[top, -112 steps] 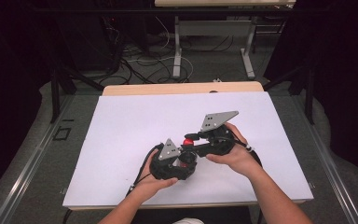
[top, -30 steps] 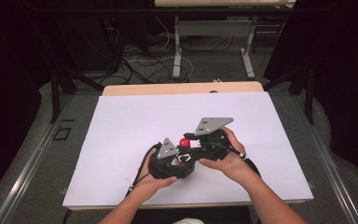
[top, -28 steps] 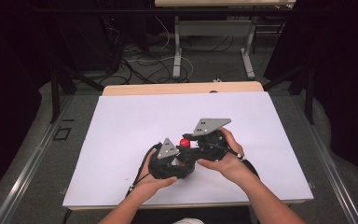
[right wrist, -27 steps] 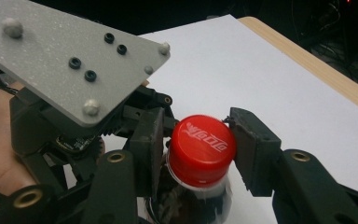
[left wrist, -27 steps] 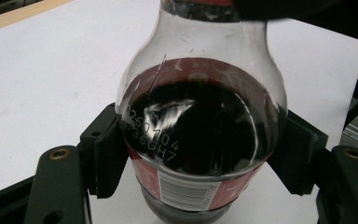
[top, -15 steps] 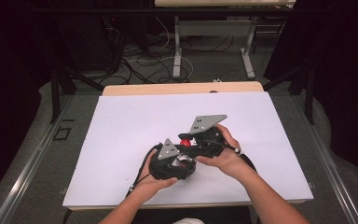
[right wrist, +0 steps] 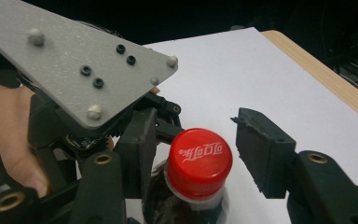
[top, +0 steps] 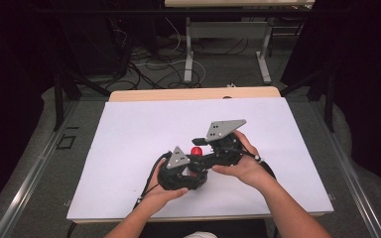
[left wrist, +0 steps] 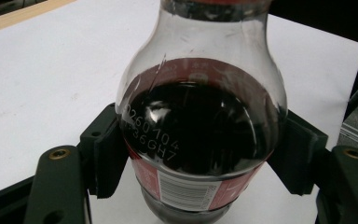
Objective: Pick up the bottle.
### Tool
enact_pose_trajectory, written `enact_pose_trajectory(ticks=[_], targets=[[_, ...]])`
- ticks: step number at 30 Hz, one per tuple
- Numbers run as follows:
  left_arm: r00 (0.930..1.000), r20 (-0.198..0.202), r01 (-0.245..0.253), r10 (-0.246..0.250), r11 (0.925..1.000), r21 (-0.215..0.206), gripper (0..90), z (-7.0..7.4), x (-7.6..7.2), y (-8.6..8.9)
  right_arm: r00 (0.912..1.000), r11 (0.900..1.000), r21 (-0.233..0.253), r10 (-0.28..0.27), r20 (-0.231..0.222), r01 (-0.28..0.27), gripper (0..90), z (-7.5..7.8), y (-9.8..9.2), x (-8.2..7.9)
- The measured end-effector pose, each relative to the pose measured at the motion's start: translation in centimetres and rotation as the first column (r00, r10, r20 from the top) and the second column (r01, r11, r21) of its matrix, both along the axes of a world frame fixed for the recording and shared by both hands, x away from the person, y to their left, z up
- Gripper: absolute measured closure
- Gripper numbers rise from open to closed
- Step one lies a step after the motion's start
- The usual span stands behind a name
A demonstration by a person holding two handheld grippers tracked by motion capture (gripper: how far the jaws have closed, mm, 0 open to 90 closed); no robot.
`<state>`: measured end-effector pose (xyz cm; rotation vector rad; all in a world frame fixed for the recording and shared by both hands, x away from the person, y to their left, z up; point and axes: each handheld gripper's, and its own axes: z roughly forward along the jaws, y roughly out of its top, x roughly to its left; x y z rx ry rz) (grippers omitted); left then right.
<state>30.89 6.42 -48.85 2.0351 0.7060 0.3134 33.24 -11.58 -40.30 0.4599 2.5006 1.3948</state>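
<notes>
Change: right gripper (top: 202,142) is seen swung in over the red cap (right wrist: 198,157) since half a second ago | Left gripper (left wrist: 200,154): clamped on the cola bottle (left wrist: 200,140), pads pressed to both sides of its dark body | Right gripper: jaws held open astride the cap, right pad apart from it, left pad just beside | Bottle: held upright over the white table (top: 129,148), near its front middle.

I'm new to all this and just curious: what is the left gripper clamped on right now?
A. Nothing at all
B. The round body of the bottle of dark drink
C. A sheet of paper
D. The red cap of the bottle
B: in the left gripper view, the left gripper has both jaws pressed against the bulging sides of the bottle, below its neck.
</notes>
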Motion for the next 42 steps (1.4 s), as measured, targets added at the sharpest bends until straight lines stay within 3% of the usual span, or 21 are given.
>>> enact_pose_trajectory(ticks=[3, 7, 12, 14, 17, 21, 28, 33, 34, 39, 42], targets=[[1.0, 0.003, 0.002, -0.002, 1.0, 0.006, 30.3, 0.0, 0.1, 0.1, 0.9985, 0.998, -0.018, -0.055, 0.004, 0.055, 52.2, 0.0, 0.3, -0.5], [1.0, 0.002, 0.0, 0.0, 1.0, -0.007, 30.3, 0.0, 0.0, -0.1, 0.9991, 0.999, -0.024, -0.042, 0.011, 0.042, 51.5, -0.1, 0.7, -0.7], [0.9999, 0.007, 0.009, -0.009, 0.9999, 0.013, 30.3, 0.0, 0.0, -0.1, 0.9987, 0.998, -0.033, -0.043, 0.028, 0.044, 57.8, -0.3, 0.9, -0.5], [1.0, 0.006, 0.007, -0.007, 1.0, 0.006, 30.3, -0.1, -0.1, -0.1, 0.999, 0.999, -0.039, -0.023, 0.038, 0.024, 60.5, -0.3, 0.9, -0.2], [0.9999, 0.009, 0.011, -0.011, 0.9999, 0.002, 30.3, 0.0, -0.2, -0.2, 0.9981, 0.997, -0.046, 0.06, 0.016, -0.06, 60.9, 0.0, 0.4, 0.5], [0.9998, 0.002, 0.017, -0.017, 0.9998, 0.004, 30.3, 0.1, -0.2, -0.2, 0.9959, 0.996, -0.02, 0.091, 0.001, -0.091, 60.9, 0.0, 0.0, 1.1], [1.0, 0.006, 0.004, -0.004, 1.0, 0.004, 30.3, 0.0, -0.1, -0.1, 0.9988, 0.999, -0.018, 0.048, -0.005, -0.048, 54.2, 0.1, 0.2, 0.5], [1.0, -0.005, 0.002, -0.002, 1.0, -0.007, 30.3, 0.0, 0.0, 0.1, 0.9997, 1.0, -0.017, -0.019, -0.018, 0.019, 52.8, 0.1, 0.2, -0.1], [1.0, -0.004, -0.002, 0.002, 1.0, -0.007, 30.3, 0.0, 0.1, 0.2, 0.9985, 0.998, -0.021, -0.054, -0.011, 0.054, 52.8, 0.0, 0.3, -0.3], [1.0, -0.008, -0.001, 0.001, 1.0, 0.004, 30.2, 0.0, 0.1, 0.3, 0.9946, 0.995, -0.029, -0.099, -0.031, 0.098, 52.8, -0.2, 0.6, -0.7], [0.9999, -0.008, -0.012, 0.012, 0.9999, -0.004, 30.2, -0.1, 0.1, 0.3, 0.9954, 0.995, -0.017, -0.094, -0.022, 0.093, 54.1, -0.3, 0.8, -0.7]])
